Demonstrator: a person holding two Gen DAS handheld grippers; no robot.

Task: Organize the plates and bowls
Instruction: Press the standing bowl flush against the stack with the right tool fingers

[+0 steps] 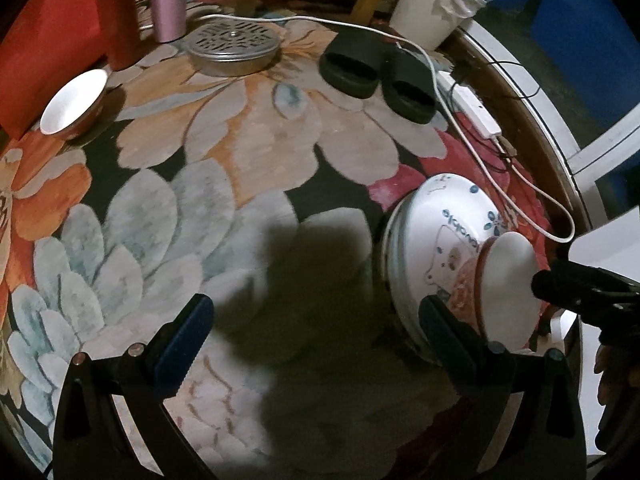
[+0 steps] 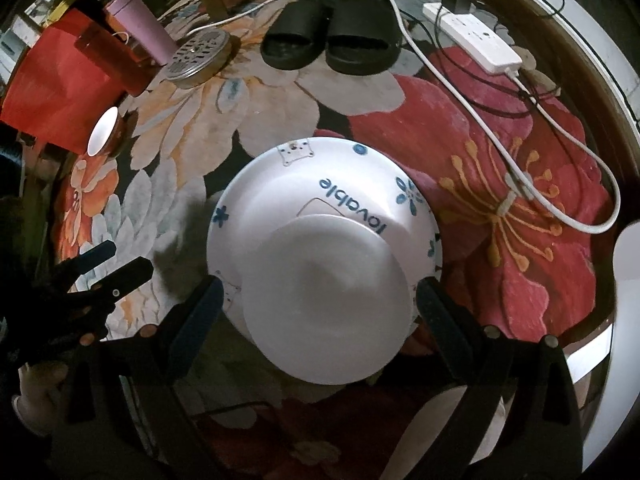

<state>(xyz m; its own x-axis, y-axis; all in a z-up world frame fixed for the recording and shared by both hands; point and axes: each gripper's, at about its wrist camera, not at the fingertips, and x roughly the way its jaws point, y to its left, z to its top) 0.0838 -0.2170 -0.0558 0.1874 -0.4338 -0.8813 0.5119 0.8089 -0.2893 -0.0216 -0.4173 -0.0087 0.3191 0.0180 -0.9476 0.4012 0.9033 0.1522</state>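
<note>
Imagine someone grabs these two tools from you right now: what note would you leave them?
Left hand-held gripper: open, empty, over bare rug.
Right hand-held gripper: open, straddling a small bowl; no grip visible.
That bowl sits on the plate stack, top plate printed "lovable".
Done: one bowl gathered onto the plates.
Left: the second bowl, far left by the red box, probably goes there too.

plate stack [image 1: 416,248] partly hidden by bowl [image 1: 508,284] (near side)
</note>
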